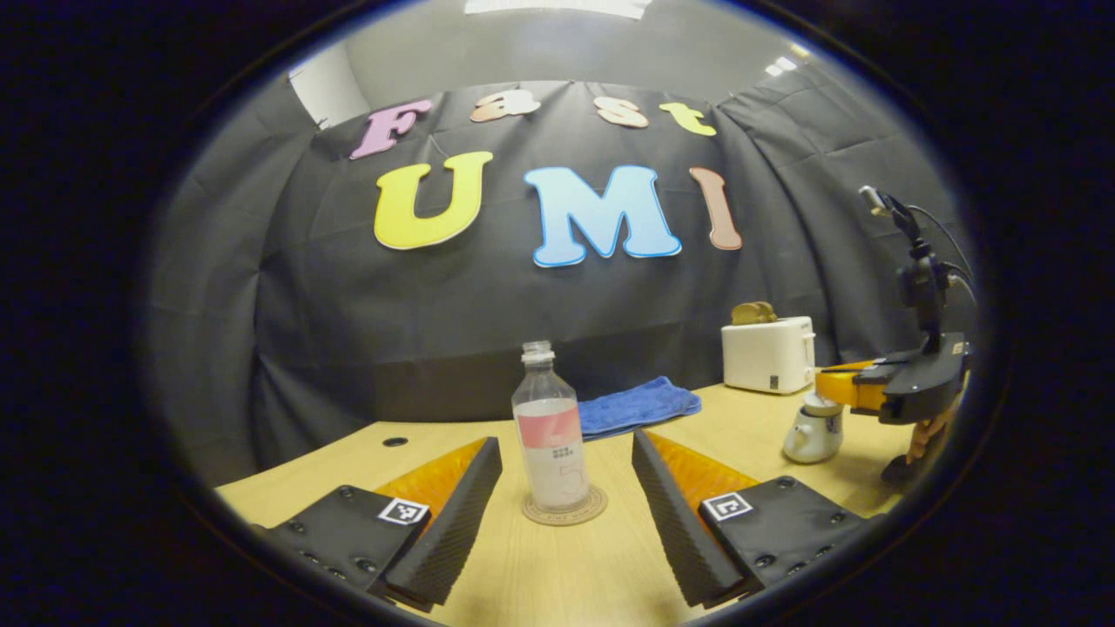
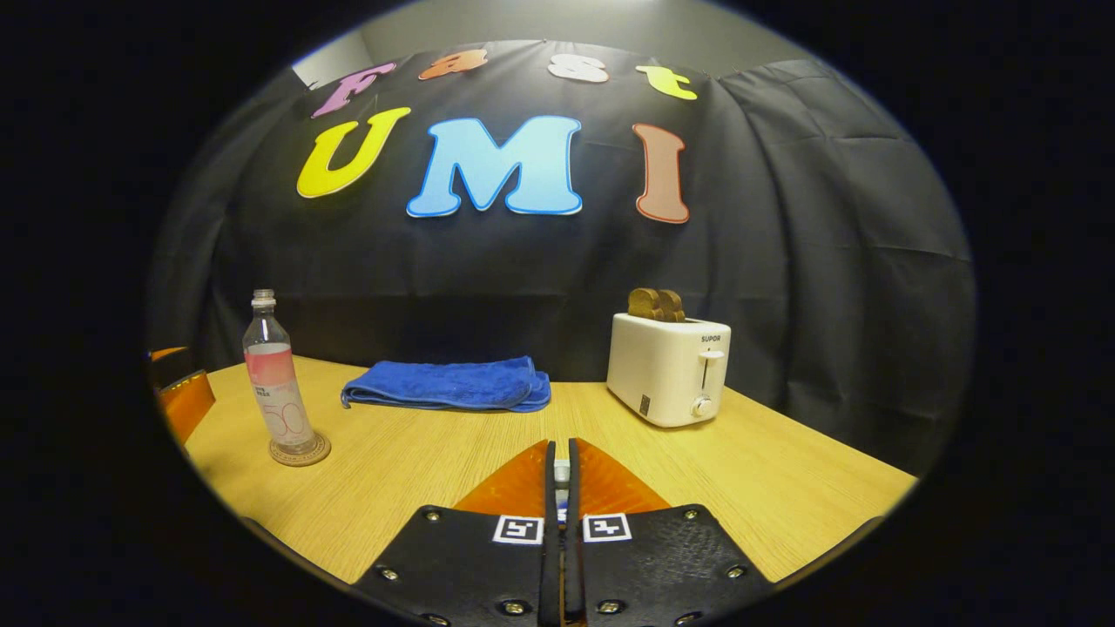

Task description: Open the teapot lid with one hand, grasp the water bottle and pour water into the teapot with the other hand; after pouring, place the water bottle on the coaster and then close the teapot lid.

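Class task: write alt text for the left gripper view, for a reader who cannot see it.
An uncapped water bottle stands on a round coaster on a wooden table, framed by the open left gripper. At right, the right gripper is over a small white teapot; behind are a blue towel and a toaster.

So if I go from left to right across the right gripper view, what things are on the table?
Water bottle standing on its coaster → folded blue towel → white toaster with toast sticking out the top.
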A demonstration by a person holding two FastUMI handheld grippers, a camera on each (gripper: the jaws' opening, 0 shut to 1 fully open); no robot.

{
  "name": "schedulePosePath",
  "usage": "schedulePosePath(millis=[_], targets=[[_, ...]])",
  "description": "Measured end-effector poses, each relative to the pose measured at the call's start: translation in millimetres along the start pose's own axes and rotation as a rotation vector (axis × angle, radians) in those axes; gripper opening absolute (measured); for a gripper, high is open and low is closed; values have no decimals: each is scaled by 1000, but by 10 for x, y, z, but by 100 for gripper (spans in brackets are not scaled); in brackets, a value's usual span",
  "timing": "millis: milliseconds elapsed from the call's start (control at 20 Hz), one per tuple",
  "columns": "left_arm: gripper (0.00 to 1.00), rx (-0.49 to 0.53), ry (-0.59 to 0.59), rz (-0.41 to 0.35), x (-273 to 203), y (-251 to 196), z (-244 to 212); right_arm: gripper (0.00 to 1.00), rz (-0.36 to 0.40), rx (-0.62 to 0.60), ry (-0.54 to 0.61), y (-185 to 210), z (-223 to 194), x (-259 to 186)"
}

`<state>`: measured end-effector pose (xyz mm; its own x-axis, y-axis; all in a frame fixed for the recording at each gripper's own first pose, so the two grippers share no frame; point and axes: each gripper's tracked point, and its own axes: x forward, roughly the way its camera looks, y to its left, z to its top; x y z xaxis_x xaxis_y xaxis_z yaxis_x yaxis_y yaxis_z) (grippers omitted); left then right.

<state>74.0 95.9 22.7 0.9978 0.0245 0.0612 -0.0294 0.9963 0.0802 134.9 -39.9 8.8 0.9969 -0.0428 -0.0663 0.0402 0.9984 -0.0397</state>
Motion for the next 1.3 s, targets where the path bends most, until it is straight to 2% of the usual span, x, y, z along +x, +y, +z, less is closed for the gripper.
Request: schedulePosePath(millis=[550,700,750,800,850,900,950,1100,1150,1300], targets=[[100,-29,23,0,48,49,-104,2,-6,-30,33,56,-138,126],[100,-25,17,5,35,66,-75,10,-28,-67,27,12,-90,90],[100,-29,15,4,29,67,-68,27,-38,-83,7,-19,21,13],[100,-33,13,1,2,47,-52,37,-52,-101,-16,-59,125,-53],[100,-34,11,5,-35,23,-27,56,-57,-111,-41,-90,223,-177],[100,-36,4,9,-93,-9,22,61,-51,-109,-60,-89,298,-314],[100,-48,1,4,-150,-87,63,73,-23,-97,-57,-34,291,-425],[100,-106,40,-29,-316,-434,21,85,106,28,7,261,74,-828],[100,-116,52,-26,-374,-506,-8,87,124,65,9,311,30,-935],[100,-133,68,-16,-558,-668,-51,88,96,66,-24,270,-43,-1155]])
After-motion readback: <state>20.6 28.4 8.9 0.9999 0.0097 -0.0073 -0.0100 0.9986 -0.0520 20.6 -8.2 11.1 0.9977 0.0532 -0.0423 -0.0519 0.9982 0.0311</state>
